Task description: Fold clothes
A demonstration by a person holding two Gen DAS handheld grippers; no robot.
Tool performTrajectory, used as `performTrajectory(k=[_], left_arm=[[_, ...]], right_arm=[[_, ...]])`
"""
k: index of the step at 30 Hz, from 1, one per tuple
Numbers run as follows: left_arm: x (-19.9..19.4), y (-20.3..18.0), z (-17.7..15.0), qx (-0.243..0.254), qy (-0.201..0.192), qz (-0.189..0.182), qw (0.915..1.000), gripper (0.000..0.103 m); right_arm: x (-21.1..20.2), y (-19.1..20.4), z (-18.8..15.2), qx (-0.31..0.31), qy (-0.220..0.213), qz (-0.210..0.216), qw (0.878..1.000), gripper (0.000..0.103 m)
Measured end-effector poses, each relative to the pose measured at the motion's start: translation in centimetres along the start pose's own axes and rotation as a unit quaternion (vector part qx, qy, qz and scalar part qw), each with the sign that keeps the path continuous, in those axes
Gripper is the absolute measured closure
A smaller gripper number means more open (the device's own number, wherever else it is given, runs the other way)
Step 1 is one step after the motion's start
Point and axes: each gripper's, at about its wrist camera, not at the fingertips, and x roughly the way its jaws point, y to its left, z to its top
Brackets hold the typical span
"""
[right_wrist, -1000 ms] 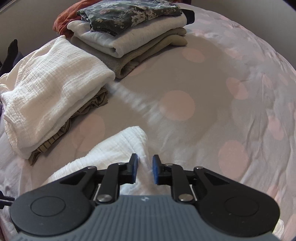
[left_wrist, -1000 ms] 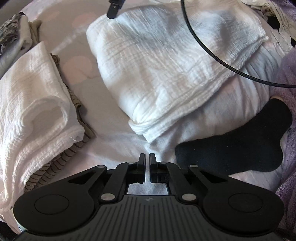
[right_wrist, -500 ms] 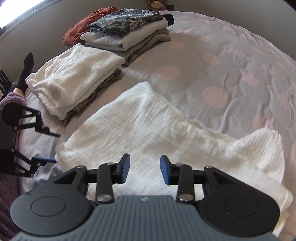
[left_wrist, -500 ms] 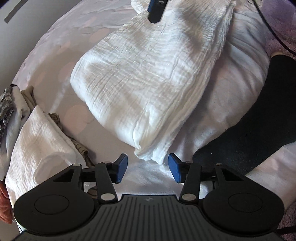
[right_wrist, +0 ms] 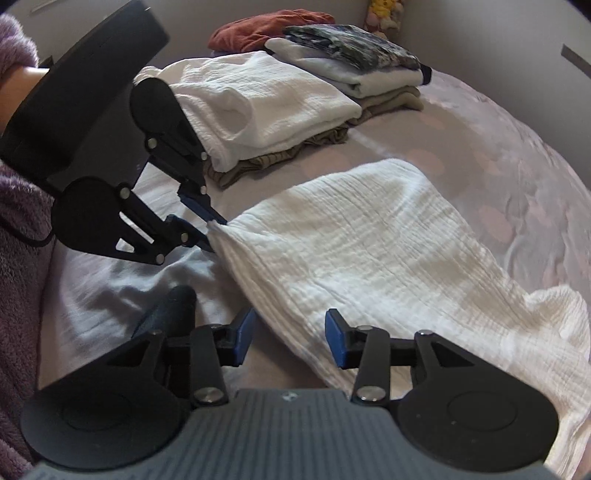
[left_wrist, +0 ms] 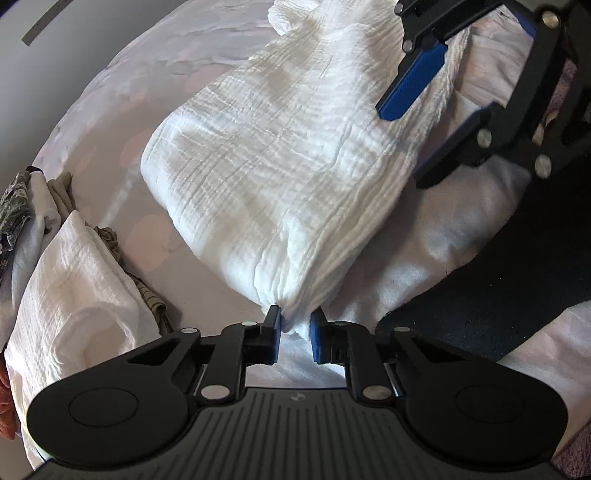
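Left gripper [left_wrist: 294,334] fingers pinch white garment [left_wrist: 280,155] corner; right gripper [right_wrist: 289,341] fingers spread at its edge, judged mid-fold, needing closure.

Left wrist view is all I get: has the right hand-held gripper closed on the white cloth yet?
Observer: No. The right hand-held gripper is open, and the folded edge of the white cloth runs between its fingers.
Operator: How does my left grip look from that side?
Observer: The left hand-held gripper pinches the cloth's corner, which is drawn to a point.
Operator: Anything behind the folded stacks?
Observer: A yellow plush toy sits by the wall behind them.
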Motion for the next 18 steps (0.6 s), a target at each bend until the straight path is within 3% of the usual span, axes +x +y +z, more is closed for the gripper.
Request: performTrajectory(k=[5,11,13,14,15,18], left_arm=[[-1.8,0.7,0.6,-0.029,-0.011,-0.007,0.9995,0.095],[-3.6,1.3,1.3,-0.053,-0.032,-0.016,0.998,0.096],[-4.0,1.4,1.2,-0.059,-0.043,-0.016,0.9972,0.096],[-4.1,1.5,1.1,-0.062,-0.049,-0.017,0.9967,0.096],[-4.3,1.6,1.1,-0.065,-0.054,-0.017,0.9962,0.094],[-4.6,1.9,0.5,-0.071,-0.067,-0.018,0.9951,0.089]], right_arm=[[0.7,3.5,1.4,-0.102,-0.025,-0.031,0.994,0.057],[1.9,6.1,2.6,-0.211,-0.055,-0.089,0.972,0.061],[2.3,6.3,2.9,-0.226,-0.06,-0.1,0.967,0.068],[2.4,6.3,3.0,-0.227,-0.06,-0.102,0.967,0.09],[2.3,5.9,3.1,-0.214,-0.061,-0.101,0.97,0.095],[1.7,4.5,3.3,-0.171,-0.065,-0.097,0.978,0.095]])
